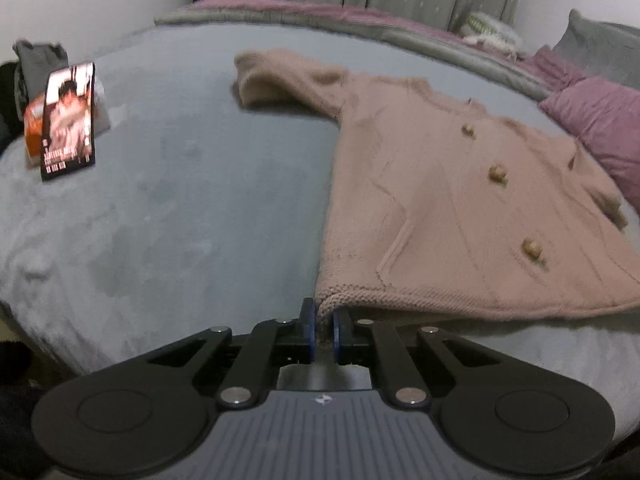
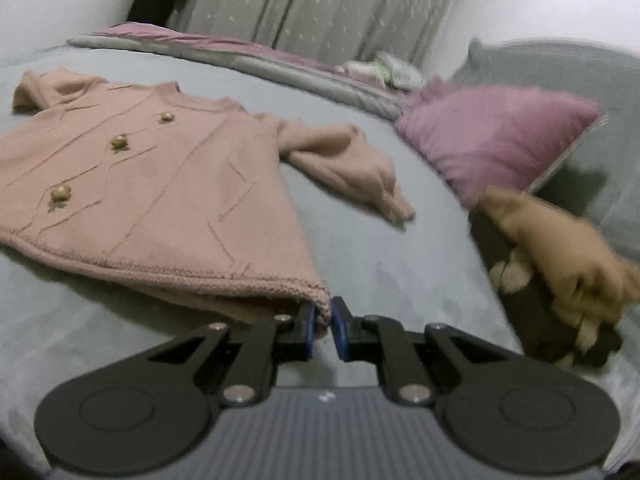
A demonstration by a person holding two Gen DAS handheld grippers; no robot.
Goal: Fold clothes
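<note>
While the pink sweater (image 1: 460, 200) lies flat mid-bed, hem at the near edge and neck toward the far side, the left gripper (image 1: 323, 322) and right gripper (image 2: 323, 318) clamp its two hem corners.

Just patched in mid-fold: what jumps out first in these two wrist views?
A pink knitted sweater with three round buttons lies spread flat on the grey bedspread. Each of its bottom hem corners is pinched: one by the left gripper, the other by the right gripper. A purple pillow sits beyond the sweater's right sleeve, and a dark printed package stands far left on the bed.
</note>
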